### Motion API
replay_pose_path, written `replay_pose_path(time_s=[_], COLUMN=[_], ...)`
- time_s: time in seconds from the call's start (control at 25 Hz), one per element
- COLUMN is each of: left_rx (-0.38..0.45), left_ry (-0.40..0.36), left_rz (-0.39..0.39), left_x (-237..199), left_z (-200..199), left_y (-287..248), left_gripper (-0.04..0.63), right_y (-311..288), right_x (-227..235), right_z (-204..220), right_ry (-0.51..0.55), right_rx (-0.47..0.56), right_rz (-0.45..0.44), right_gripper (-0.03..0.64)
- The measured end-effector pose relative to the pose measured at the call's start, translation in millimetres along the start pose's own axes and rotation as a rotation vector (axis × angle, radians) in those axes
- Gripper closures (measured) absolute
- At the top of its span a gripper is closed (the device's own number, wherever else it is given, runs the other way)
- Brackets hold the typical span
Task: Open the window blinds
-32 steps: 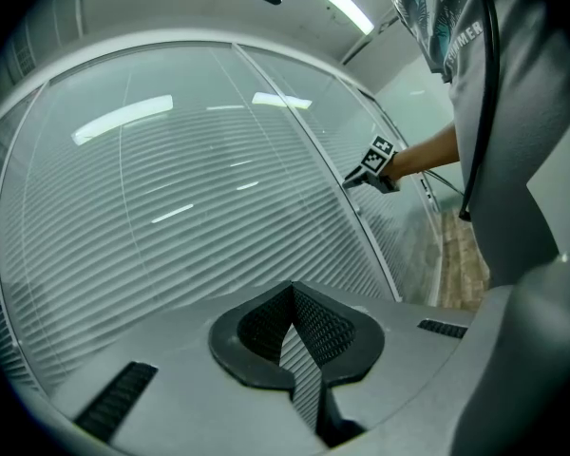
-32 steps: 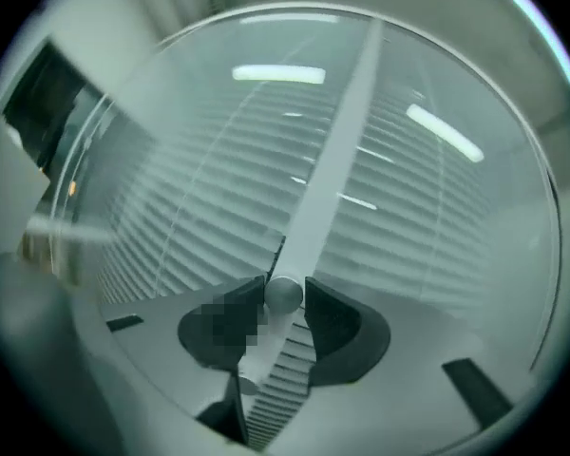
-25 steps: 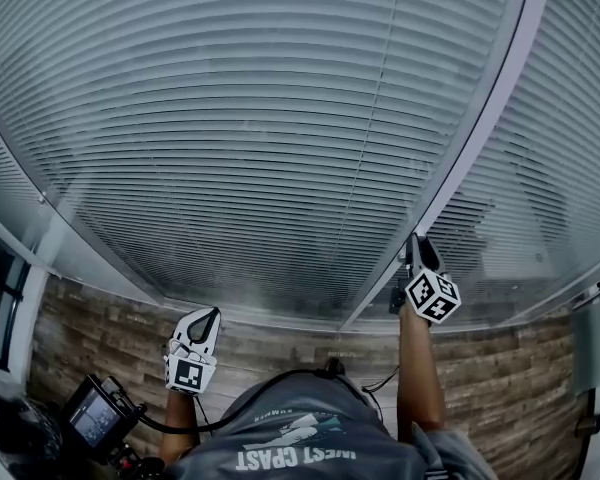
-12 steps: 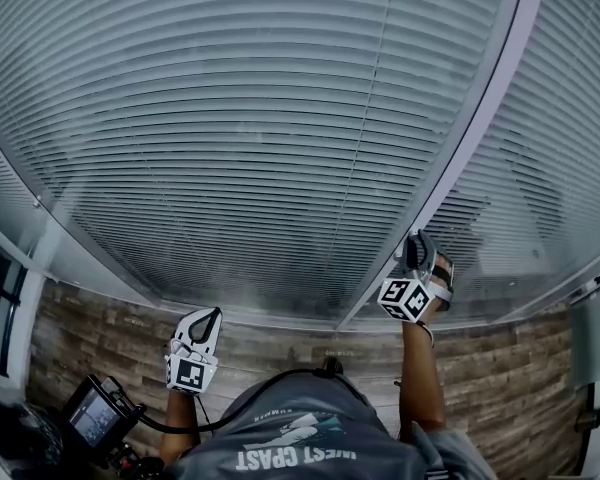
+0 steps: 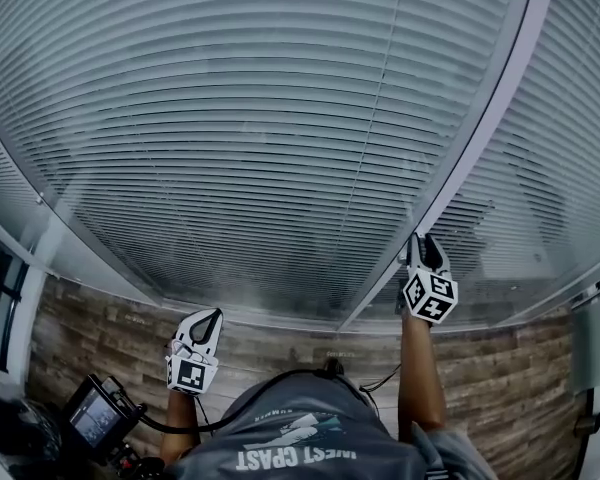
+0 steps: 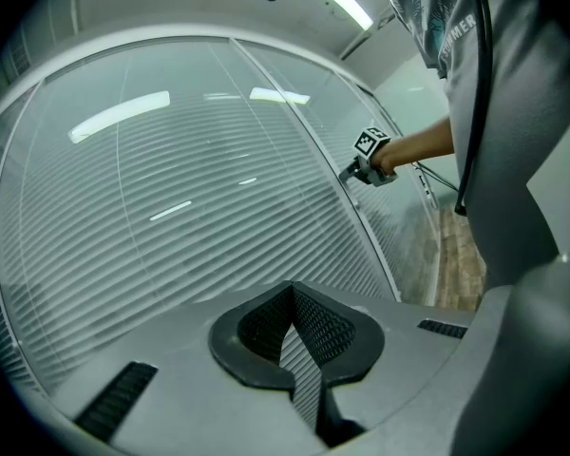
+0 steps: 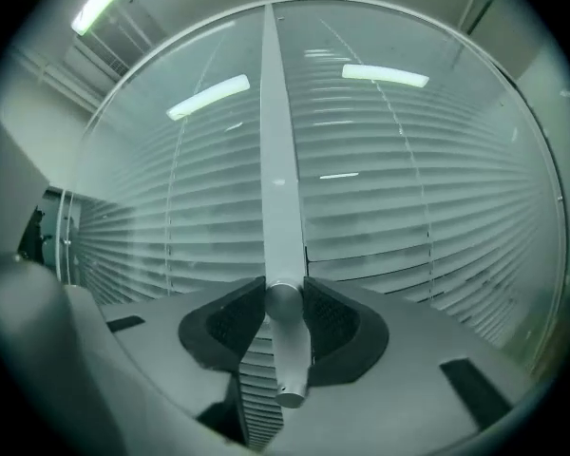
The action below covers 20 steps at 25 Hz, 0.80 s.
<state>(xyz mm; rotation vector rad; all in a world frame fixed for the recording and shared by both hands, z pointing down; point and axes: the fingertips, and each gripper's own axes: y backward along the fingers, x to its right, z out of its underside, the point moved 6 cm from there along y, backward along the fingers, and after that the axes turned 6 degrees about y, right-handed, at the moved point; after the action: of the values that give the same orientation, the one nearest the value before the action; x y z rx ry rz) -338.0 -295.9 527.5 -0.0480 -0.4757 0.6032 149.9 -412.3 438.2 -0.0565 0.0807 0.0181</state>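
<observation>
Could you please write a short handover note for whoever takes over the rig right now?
Right gripper: raised to the window, shut on the grey control rod at the frame post between the two panes.
Left gripper: shut on nothing, held low, away from the glass.
Blinds: behind the glass, slats of the large pane look closed.
Done: control rod grasped.
Left: work the rod, probably by turning or sliding it, until the slats open, then release.
</observation>
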Motion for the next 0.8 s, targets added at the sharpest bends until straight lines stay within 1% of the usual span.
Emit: replay_pose_path(time_s=[0.04, 0.08, 0.12, 0.16, 0.2, 0.24, 0.32, 0.36, 0.4, 0.44, 0.48, 0.52, 0.56, 0.6, 0.64, 0.72, 0.76, 0.8], left_rx=[-0.003, -0.006, -0.008, -0.008, -0.004, 0.001, 0.007, 0.007, 0.007, 0.009, 0.013, 0.017, 0.022, 0.025, 0.026, 0.021, 0.018, 0.016], left_ry=[0.006, 0.010, 0.011, 0.008, 0.004, -0.001, -0.004, -0.002, -0.002, -0.007, -0.014, -0.020, -0.024, -0.028, -0.031, -0.039, -0.042, -0.042], left_rz=[-0.001, -0.002, -0.001, 0.001, 0.004, 0.006, 0.011, 0.016, 0.021, 0.026, 0.031, 0.035, 0.040, 0.044, 0.046, 0.042, 0.041, 0.040], left_x=[-1, -1, -2, -2, -2, -2, -1, -1, 0, 1, 2, 3, 3, 4, 4, 4, 4, 5], left_z=[-1, -2, -1, 0, 2, 3, 2, 1, 1, 3, 5, 6, 5, 5, 4, 4, 5, 7], left_y=[0, 0, -1, -1, -2, -3, -4, -5, -5, -6, -7, -8, -10, -11, -11, -8, -7, -5], left_gripper=[0.592, 0.592, 0.592, 0.592, 0.592, 0.592, 0.592, 0.592, 0.592, 0.592, 0.592, 0.592, 0.592, 0.592, 0.592, 0.592, 0.592, 0.592], right_y=[0, -1, -1, -2, -2, -2, -4, -4, -3, -2, -1, 0, 0, 1, 3, 11, 14, 15], right_x=[0, 0, -1, -4, -9, -15, -29, -33, -35, -36, -35, -35, -34, -33, -31, -22, -16, -11], right_z=[0, 0, 0, -1, -1, 0, 5, 8, 10, 11, 11, 10, 9, 6, 2, -3, -4, -4], right_ry=[-0.004, 0.015, 0.061, 0.149, 0.289, 0.479, 0.924, 1.097, 1.198, 1.242, 1.249, 1.222, 1.153, 1.028, 0.848, 0.431, 0.273, 0.173], right_rx=[0.004, 0.005, 0.001, -0.010, -0.030, -0.056, -0.112, -0.129, -0.133, -0.127, -0.117, -0.109, -0.104, -0.094, -0.072, -0.016, 0.003, 0.012], right_rz=[0.001, 0.004, 0.010, 0.023, 0.044, 0.075, 0.146, 0.167, 0.171, 0.161, 0.143, 0.121, 0.093, 0.060, 0.029, 0.000, 0.001, 0.002], right_gripper=[0.499, 0.499, 0.499, 0.499, 0.499, 0.500, 0.500, 0.500, 0.500, 0.500, 0.500, 0.500, 0.499, 0.499, 0.497, 0.497, 0.497, 0.497])
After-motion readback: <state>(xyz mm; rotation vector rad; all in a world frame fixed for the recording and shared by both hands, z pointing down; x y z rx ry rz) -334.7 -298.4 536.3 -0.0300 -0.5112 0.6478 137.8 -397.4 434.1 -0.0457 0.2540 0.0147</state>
